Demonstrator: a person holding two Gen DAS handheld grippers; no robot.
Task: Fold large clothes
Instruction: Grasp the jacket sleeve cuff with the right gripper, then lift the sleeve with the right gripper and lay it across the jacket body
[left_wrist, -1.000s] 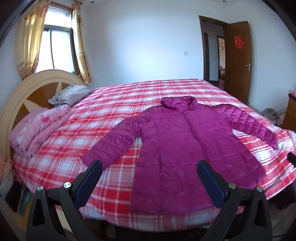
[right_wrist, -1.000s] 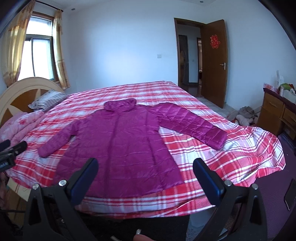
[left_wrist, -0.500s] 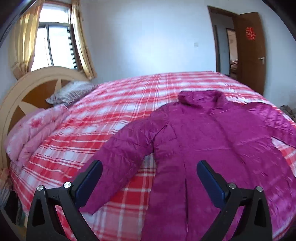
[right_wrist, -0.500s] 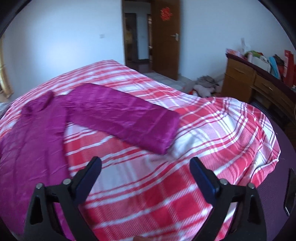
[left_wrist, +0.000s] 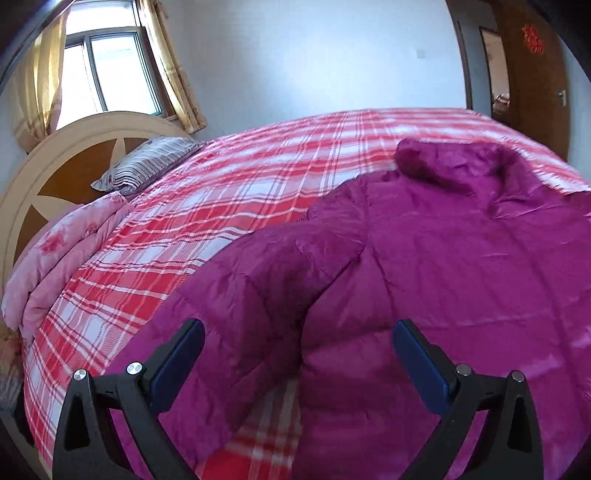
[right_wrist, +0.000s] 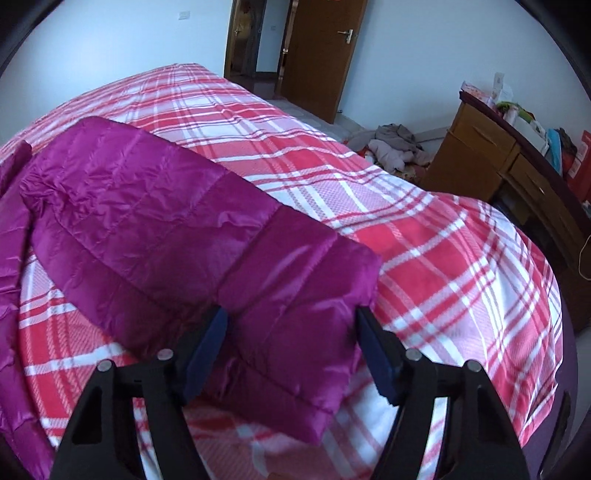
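Note:
A magenta quilted jacket (left_wrist: 443, 266) lies spread front-up on the red plaid bed (left_wrist: 258, 192). My left gripper (left_wrist: 300, 345) is open low over the jacket, and the seam where its left sleeve (left_wrist: 258, 288) meets the body lies between the fingers. In the right wrist view the right sleeve (right_wrist: 147, 206) runs diagonally across the bedspread (right_wrist: 424, 236). My right gripper (right_wrist: 291, 326) straddles the cuff (right_wrist: 295, 280); its jaws are closing with the cuff between them, and the pads flank the cuff's edges without clearly squeezing it.
A striped pillow (left_wrist: 147, 166) and a folded pink quilt (left_wrist: 62, 258) lie by the round headboard (left_wrist: 55, 166) at the left. To the right of the bed stand a wooden dresser (right_wrist: 517, 177), a clothes pile (right_wrist: 391, 144) on the floor and an open door (right_wrist: 317, 55).
Both grippers have dropped and closed in on the jacket, the left over the left sleeve seam, the right swinging to the right cuff. The right jaws have narrowed around the cuff.

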